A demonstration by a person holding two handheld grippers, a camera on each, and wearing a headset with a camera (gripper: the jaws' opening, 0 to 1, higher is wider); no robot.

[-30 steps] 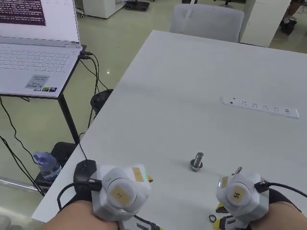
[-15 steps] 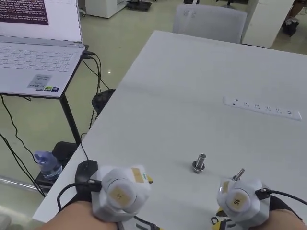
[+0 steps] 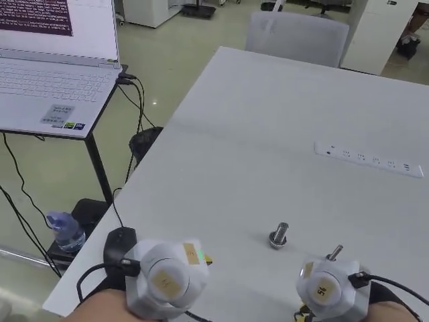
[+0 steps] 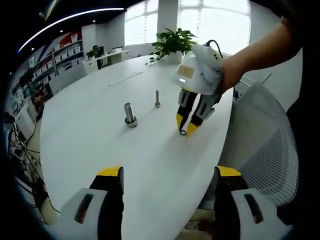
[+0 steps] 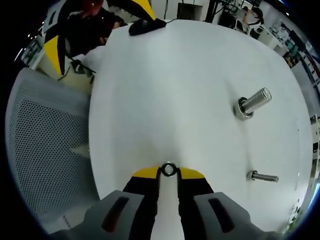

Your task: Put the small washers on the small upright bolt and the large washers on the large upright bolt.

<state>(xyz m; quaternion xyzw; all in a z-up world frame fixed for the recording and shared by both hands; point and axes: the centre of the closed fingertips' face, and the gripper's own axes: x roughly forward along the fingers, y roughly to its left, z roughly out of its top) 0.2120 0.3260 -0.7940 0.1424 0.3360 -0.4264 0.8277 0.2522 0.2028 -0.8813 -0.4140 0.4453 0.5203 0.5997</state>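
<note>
Washer (image 5: 168, 169): a thin ring held at the very tips of the right tool (image 5: 168, 174), low over the near edge of the worktop (image 3: 268, 134); its hole faces the right gripper view.
Bolts: the large bolt (image 3: 278, 236) and the small bolt (image 3: 333, 253) stand upright just beyond the right tool, with the small one to the right and a little nearer.
Risk, slipping: the grip takes only the rim of the ring, so a knock on a bolt tip or a slackened squeeze would likely let it drop and roll off the near edge toward the mesh chair (image 5: 40, 150).
Risk, wrong bolt: the two bolts stand near each other, and I cannot judge the ring's size for certain; it looks small, which would send it to the right-hand bolt.
Risk, missed threading: the hole has to sit level over the bolt, and a tilted ring would catch on the thread or tip the bolt over.
Right tool pose: closed on the washer, tips pointing down at the worktop, as the left gripper view shows.
Left tool (image 4: 169, 172) pose: jaws wide apart and empty, held low at the near left and aimed across toward the bolts.
</note>
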